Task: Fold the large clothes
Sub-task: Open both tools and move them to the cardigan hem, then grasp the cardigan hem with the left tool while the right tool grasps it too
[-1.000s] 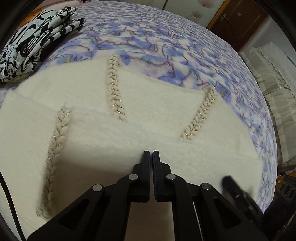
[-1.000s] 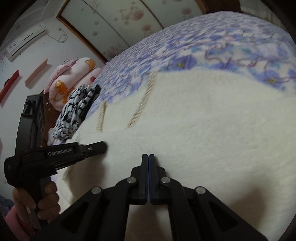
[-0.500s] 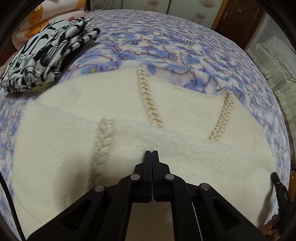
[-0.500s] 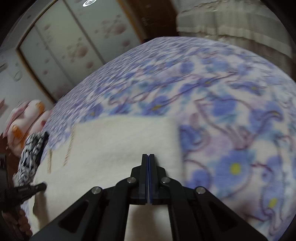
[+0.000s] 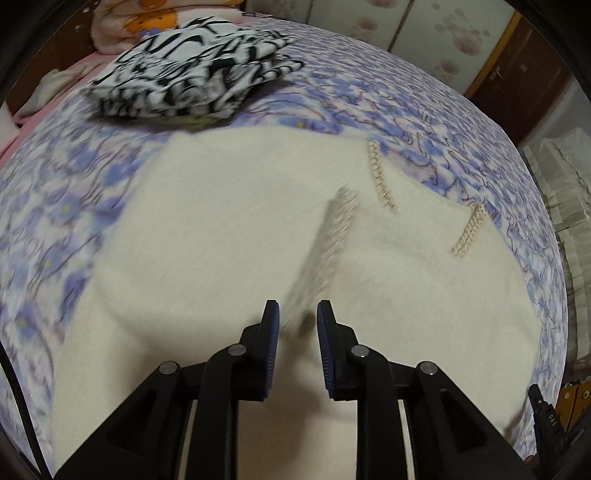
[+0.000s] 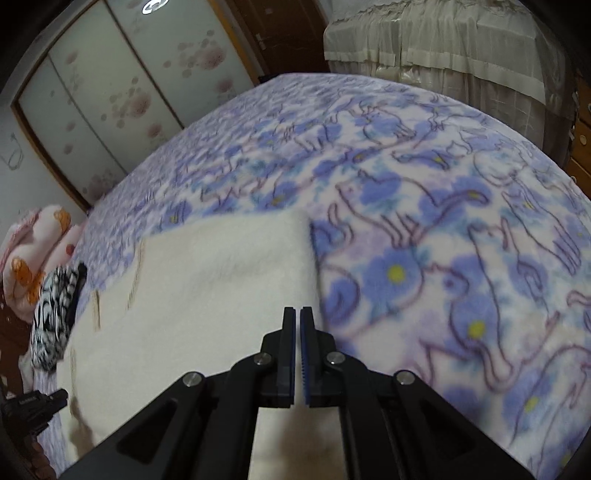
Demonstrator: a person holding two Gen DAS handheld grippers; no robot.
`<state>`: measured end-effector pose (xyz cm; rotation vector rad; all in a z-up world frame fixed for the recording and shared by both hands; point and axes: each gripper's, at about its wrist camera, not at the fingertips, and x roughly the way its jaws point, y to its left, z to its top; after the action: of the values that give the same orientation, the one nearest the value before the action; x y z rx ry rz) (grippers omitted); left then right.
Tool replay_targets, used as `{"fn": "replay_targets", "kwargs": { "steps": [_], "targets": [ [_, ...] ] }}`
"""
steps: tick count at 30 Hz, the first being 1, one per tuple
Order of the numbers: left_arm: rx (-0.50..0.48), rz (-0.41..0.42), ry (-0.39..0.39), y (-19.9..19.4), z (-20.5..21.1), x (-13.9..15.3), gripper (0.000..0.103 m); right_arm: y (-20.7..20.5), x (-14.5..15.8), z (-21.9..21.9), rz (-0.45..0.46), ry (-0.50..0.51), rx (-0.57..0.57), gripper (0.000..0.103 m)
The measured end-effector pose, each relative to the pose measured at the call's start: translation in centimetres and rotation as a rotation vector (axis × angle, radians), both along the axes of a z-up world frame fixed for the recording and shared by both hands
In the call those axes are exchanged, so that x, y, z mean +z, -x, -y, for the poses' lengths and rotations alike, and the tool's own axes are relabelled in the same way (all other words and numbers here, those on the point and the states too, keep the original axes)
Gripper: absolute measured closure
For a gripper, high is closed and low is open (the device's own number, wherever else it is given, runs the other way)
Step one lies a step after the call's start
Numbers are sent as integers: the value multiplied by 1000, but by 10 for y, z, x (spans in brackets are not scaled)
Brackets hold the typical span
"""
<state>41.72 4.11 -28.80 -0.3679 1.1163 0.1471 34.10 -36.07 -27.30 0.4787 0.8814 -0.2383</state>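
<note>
bed (image 5: 424, 107), covered by a blanket printed with blue flowers and outlined cats; carries all items below.

cream fleece garment (image 5: 229, 229), large, laid flat across the near part of the bed, partly folded; pale braided trims (image 5: 382, 177) run across its far layers. in the right wrist view its right edge (image 6: 308, 258) lies straight against the bare blanket, short of the bed's right side.

black-and-white patterned cloth (image 5: 192, 70), folded, near the bed's far left corner, just beyond the garment's far edge; seen also at the left of the right wrist view (image 6: 55, 310).

pink bedding with orange figures (image 5: 147, 18), bunched past the patterned cloth at the bed's left end.

left gripper (image 5: 298, 314), pointing down over the garment's near half; jaws opening, a narrow gap between the blue pads, a blurred ridge of the cream fabric showing in the gap, pads not pressing on it.

right gripper (image 6: 297, 314), over the garment's right edge; jaws pressed nearly together, only a slit between them, nothing pinched.

sliding wardrobe doors (image 6: 122, 92) with pink blossom print, beyond the bed's far side.
</note>
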Motion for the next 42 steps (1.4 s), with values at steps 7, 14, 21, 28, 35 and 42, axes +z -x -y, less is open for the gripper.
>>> {"fn": "replay_targets", "kwargs": {
  "steps": [7, 14, 21, 28, 35, 42],
  "targets": [
    [46, -78, -3, 94, -37, -16, 83, 66, -10, -30, -99, -19, 32, 78],
    [10, -163, 12, 174, -67, -20, 83, 154, -2, -75, -132, 62, 60, 63],
    [-150, -222, -15, 227, -82, -18, 80, 222, -4, -101, -223, 46, 63, 57],
    [-291, -296, -115, 279, -100, -19, 74, 272, -3, -98, -321, 32, 93, 57],
    [-307, -379, -184, 317, -131, -30, 56, 302, 0, -66, -360, 28, 18, 57],
    [-233, -454, -149, 340, -167, -45, 36, 302, -5, -52, -415, 124, 132, 53]
  ]
}}
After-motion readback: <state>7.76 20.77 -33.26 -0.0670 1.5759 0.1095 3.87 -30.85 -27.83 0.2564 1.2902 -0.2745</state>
